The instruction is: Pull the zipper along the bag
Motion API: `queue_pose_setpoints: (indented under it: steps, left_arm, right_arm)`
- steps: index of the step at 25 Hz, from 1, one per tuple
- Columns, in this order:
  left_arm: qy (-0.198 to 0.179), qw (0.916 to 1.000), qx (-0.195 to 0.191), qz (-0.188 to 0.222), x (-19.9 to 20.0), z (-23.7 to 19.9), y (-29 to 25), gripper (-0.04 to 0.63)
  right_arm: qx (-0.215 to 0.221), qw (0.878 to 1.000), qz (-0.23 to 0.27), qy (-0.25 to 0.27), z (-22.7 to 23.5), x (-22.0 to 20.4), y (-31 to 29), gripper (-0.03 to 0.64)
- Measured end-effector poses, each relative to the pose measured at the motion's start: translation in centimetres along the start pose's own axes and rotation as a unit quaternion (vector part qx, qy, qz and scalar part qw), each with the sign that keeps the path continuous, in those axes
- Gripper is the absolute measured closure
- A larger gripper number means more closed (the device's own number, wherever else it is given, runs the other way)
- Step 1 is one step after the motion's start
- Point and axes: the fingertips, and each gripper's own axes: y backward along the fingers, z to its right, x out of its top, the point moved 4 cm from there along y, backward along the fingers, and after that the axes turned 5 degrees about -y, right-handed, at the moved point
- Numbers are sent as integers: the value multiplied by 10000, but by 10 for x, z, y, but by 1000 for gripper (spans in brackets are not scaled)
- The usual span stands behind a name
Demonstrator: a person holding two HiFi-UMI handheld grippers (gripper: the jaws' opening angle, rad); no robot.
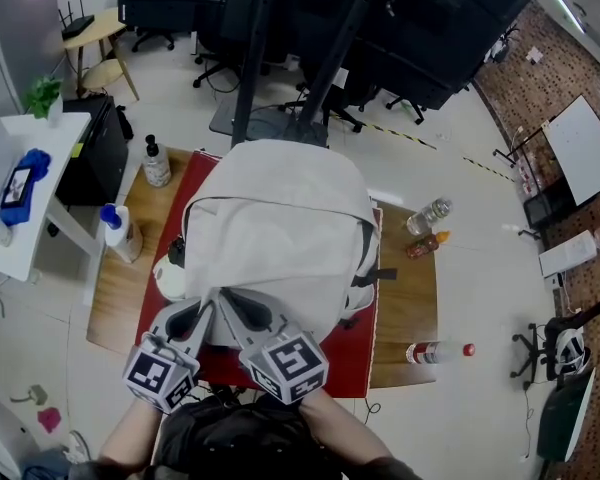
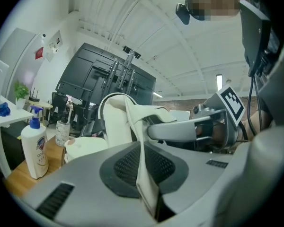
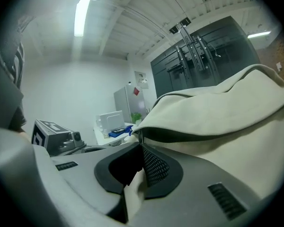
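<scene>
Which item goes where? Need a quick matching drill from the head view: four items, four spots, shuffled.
Items
1. cream fabric backpack
2. clear pump bottle with black top
3. white spray bottle with blue trigger
4. clear plastic bottle with red cap

Spots
a. right side of the wooden table, near corner
b. on the red mat, mid-table
c. table's left edge
d. table's far left corner

Pairs: 1-b, 2-d, 3-c, 4-a
</scene>
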Motion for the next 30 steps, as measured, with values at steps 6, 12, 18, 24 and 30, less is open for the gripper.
queue_pose_setpoints:
  steps: [6,12,18,24,30]
  left_arm:
    - [73,9999,27,79,1,2,2,552]
    - [0,10000,-32,70,2,7,2,552]
    - [51,10000,-40,63,6,10,2,552]
    - [78,9999,51,44,8,8,-1,552]
    - [22,10000,62,-24,5,13,-5,551]
  right_arm:
    - [-117,9981,-74,600,13,8,13,604]
    - [-385,9937,-172,1034,31,13,31,604]
    - [-925,9908,-82,979,74,18,59,604]
    - [-1837,9785,120,925,130,28,113,603]
    - [-2004,9773,221,651,159,28,150,603]
